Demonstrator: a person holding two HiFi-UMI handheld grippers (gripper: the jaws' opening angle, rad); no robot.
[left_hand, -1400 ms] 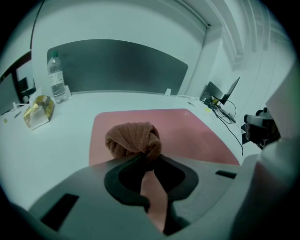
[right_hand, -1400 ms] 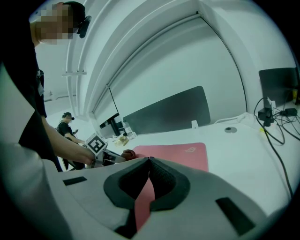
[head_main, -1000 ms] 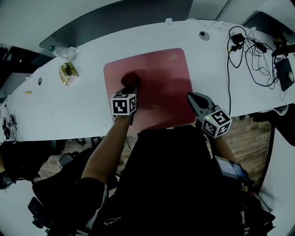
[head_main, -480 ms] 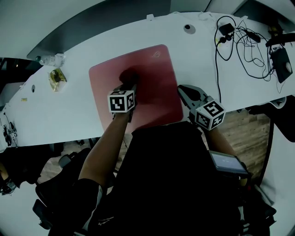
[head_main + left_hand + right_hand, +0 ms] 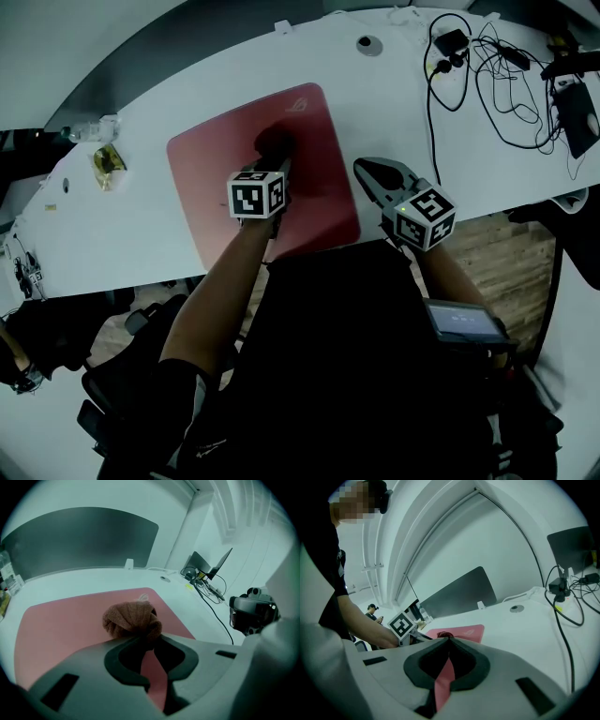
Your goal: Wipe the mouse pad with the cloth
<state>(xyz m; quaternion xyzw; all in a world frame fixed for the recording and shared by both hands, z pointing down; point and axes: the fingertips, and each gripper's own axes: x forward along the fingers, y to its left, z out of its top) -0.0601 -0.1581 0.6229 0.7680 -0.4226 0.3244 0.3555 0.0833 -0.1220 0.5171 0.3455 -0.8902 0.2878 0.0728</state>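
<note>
- The bunched brown terry cloth [image 5: 132, 619] is clamped at its near edge by the left gripper [image 5: 151, 641]. The wad sits just ahead of the jaw tips and rests on the pad.
- The cloth looks soft and light. It would probably crumple and fold under pressure instead of sliding flat, so a bite deep in the bunch, like this one, should suit wiping better than a pinch on a loose corner.
- The flat rose-red rectangular mouse pad [image 5: 216, 178] lies on the desk in front of the person, with the cloth on its far right part.
- The pad looks thin and flexible. It may creep or ripple if the strokes push hard toward an edge.
- The right gripper [image 5: 449, 639] has its jaws together with nothing between them. It sits near the pad's right edge, but the frames do not show whether it touches the pad.
- The smooth white curved desk [image 5: 112, 225] is mostly bare round the pad.
- A tangle of black cables [image 5: 497, 75] lies well apart on the right.
- A dark grey panel [image 5: 79, 541] stands behind the desk against pale walls, and wood-look flooring [image 5: 492, 258] shows below the desk's edge.
</note>
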